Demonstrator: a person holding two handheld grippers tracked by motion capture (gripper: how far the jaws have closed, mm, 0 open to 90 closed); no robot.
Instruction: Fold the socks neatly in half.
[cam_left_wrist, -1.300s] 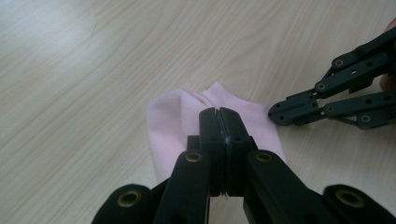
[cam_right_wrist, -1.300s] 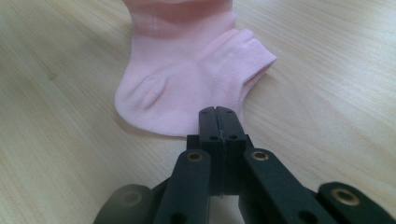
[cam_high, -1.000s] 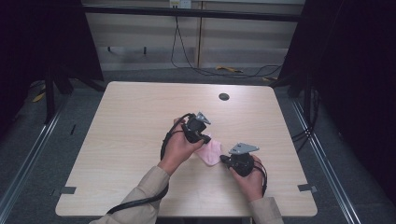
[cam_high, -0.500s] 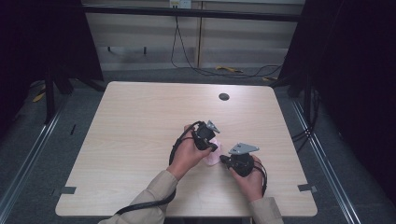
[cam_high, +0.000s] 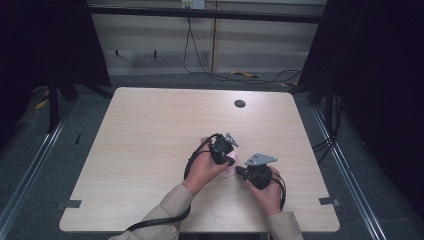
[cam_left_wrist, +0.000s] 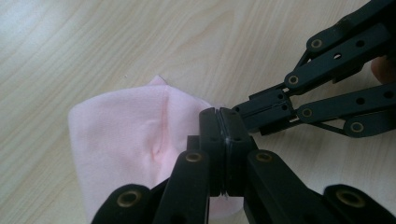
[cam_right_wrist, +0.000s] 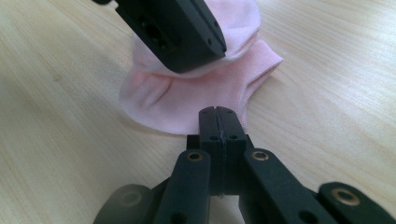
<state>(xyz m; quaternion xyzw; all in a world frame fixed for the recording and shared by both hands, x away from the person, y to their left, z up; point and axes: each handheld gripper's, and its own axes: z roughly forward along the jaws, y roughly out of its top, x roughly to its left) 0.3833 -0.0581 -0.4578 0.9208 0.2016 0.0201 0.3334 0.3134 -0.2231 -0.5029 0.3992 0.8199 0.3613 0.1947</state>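
**Both grippers pinching one little pink sock, mid-fold by the looks of it**

Starting on the left: the left gripper (cam_high: 226, 150) is coming in over the pink sock (cam_left_wrist: 126, 144), and in the left gripper view its jaws are pressed fully together right at the sock's edge. It looks like it's pinching a layer of the fabric, since the right gripper view shows a doubled-over flap sitting under that gripper's head.

The sock itself is lying on the tabletop (cam_high: 150, 130), near the person's edge and a bit right of centre, squeezed between the two tools.

On the right, the right gripper (cam_right_wrist: 219, 126) is also closed tight, jaws meeting at the near hem of the sock. I can't tell for sure whether fabric is really caught in there or it's just touching the edge.

What could go wrong, I'd guess: with both tools crowding such a small thing, they're nearly touching, so one could knock the other. And if either pinch is only on the very hem, the sock could slip out and unfold.
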